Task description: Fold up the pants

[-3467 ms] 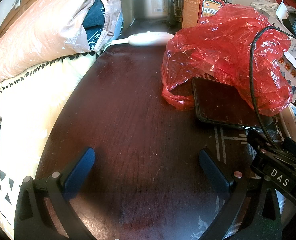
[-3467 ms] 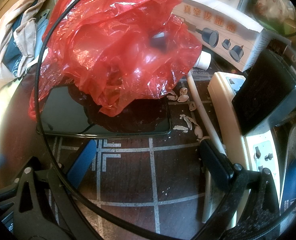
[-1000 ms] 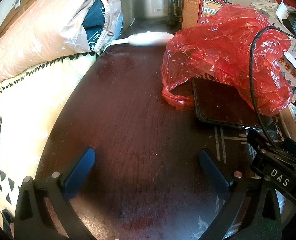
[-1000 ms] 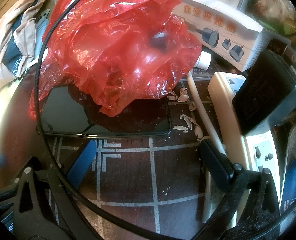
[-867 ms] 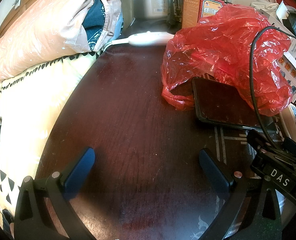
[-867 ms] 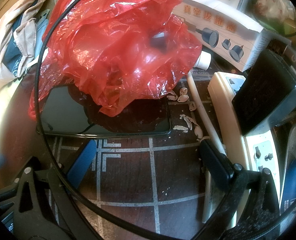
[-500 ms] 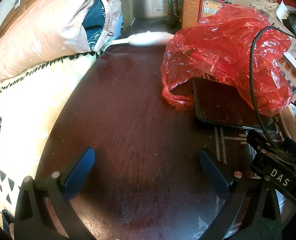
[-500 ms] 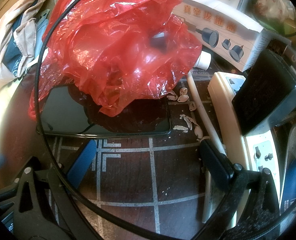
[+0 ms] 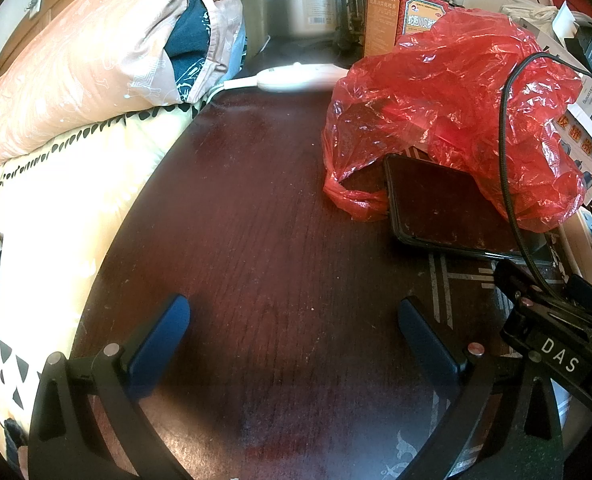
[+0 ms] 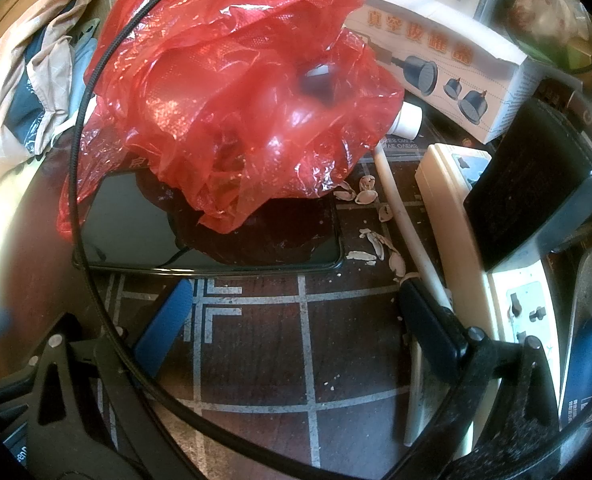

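Observation:
No pants show in either view. My left gripper [image 9: 294, 316] is open and empty, resting low over a dark wooden table [image 9: 248, 220]. My right gripper [image 10: 292, 304] is open and empty over the patterned part of the same table [image 10: 256, 344], just in front of a black phone [image 10: 216, 236]. The body of the right gripper shows at the right edge of the left wrist view [image 9: 556, 344].
A red plastic bag [image 9: 448, 108] lies partly on the phone [image 9: 448, 208]. A black cable [image 10: 84, 184] loops across. A power strip [image 10: 468, 240], a black adapter [image 10: 536, 192], boxes [image 10: 448, 60] and nut shells [image 10: 376, 240] crowd the right. A pillow [image 9: 76, 68] and bedding [image 9: 56, 208] lie left.

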Action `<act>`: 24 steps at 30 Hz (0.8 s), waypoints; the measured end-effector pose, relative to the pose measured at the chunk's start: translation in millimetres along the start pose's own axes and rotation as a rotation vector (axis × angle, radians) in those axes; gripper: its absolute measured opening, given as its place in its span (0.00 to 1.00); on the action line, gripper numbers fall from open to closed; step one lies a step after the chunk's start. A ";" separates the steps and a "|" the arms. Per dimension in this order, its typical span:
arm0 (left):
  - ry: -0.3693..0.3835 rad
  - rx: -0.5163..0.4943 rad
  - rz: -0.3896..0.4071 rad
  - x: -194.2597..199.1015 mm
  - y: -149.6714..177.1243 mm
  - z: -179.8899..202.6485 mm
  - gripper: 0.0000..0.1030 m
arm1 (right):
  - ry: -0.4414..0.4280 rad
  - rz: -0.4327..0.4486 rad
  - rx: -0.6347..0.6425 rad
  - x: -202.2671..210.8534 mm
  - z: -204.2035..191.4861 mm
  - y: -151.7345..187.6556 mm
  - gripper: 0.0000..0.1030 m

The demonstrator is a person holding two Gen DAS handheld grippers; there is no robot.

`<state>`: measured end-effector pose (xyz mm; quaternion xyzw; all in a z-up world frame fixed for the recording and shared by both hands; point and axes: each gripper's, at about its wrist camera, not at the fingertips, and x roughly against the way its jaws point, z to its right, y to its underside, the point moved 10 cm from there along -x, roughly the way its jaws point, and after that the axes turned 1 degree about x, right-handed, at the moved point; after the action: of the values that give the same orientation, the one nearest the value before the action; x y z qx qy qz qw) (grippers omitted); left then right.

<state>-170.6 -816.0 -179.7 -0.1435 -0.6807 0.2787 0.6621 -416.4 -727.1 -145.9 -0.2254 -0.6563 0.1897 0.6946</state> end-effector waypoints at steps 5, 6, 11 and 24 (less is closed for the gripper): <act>0.000 0.000 0.000 0.0 0.0 0.0 1.00 | 0.000 0.000 0.000 0.3 -0.7 0.4 1.00; 0.000 0.000 0.000 0.0 0.0 0.0 1.00 | 0.000 0.000 0.000 0.8 -0.1 0.6 1.00; 0.000 0.000 0.000 0.2 -0.1 0.0 1.00 | 0.000 0.000 0.000 2.8 2.3 1.3 1.00; 0.000 0.000 0.000 -0.1 0.1 0.0 1.00 | 0.000 0.000 0.000 2.1 -2.6 2.1 1.00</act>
<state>-170.6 -816.1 -179.9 -0.1435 -0.6807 0.2786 0.6621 -413.6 -724.4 -145.4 -0.2254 -0.6563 0.1896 0.6946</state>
